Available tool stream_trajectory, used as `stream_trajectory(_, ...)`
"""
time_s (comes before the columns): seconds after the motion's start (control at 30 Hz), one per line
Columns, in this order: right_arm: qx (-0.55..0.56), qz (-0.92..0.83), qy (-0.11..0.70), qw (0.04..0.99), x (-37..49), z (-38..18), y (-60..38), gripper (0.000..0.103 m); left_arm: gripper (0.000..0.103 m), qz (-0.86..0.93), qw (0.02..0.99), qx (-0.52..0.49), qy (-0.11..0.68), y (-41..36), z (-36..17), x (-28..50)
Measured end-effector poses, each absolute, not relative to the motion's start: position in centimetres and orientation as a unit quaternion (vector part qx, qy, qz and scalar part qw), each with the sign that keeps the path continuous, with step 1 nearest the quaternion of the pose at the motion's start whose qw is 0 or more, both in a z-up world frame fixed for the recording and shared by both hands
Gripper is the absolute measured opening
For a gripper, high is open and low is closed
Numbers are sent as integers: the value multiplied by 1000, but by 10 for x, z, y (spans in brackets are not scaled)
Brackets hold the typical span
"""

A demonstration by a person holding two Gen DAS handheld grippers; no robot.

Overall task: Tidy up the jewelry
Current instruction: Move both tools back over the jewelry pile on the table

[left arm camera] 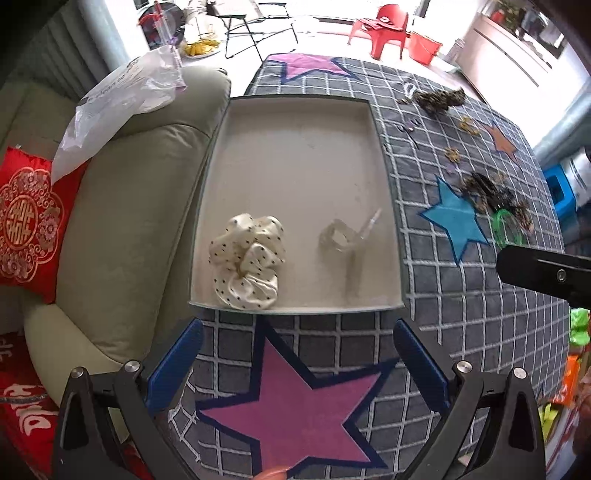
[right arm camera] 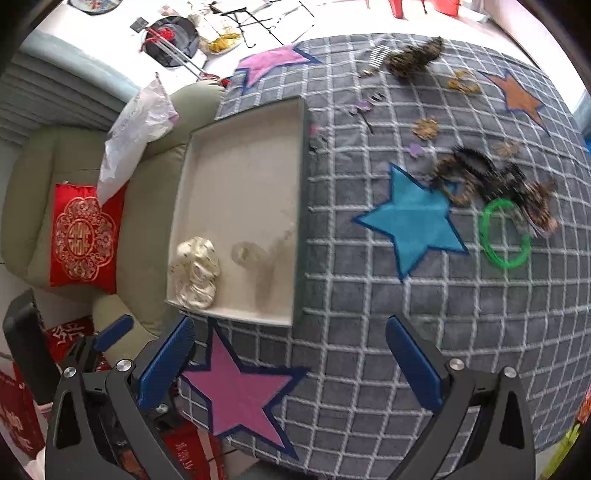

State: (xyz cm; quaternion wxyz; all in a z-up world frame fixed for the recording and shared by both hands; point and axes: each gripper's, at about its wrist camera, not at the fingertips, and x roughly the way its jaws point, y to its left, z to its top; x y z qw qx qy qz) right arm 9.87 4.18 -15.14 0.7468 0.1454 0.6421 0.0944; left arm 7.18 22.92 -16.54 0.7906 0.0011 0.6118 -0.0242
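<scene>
A shallow beige tray (left arm camera: 295, 155) lies on the grey checked cloth. In it sit a cream dotted scrunchie (left arm camera: 247, 262) and a clear plastic piece (left arm camera: 343, 240). My left gripper (left arm camera: 298, 332) hangs open and empty above the pink star, just short of the tray's near edge. My right gripper (right arm camera: 290, 328) is open and empty too, over the cloth to the right of the tray (right arm camera: 236, 184). To the right lie a green bangle (right arm camera: 504, 232), a heap of dark hair clips (right arm camera: 480, 173), gold pieces (right arm camera: 424, 127) and a brown furry piece (right arm camera: 413, 55).
A beige sofa arm (left arm camera: 129, 229) stands against the table's left edge, with a red cushion (left arm camera: 29, 221) and a clear plastic bag (left arm camera: 122, 99) on it. The right gripper's black body (left arm camera: 543, 273) juts in from the right. Red chairs (left arm camera: 384, 29) stand beyond the table.
</scene>
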Motion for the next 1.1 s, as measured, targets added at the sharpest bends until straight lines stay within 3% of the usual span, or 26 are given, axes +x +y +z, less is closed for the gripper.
stream_trajectory(1.1, 244, -76, 621, 741, 34, -149, -123, 103, 103, -105, 788, 62, 603, 148, -139, 76)
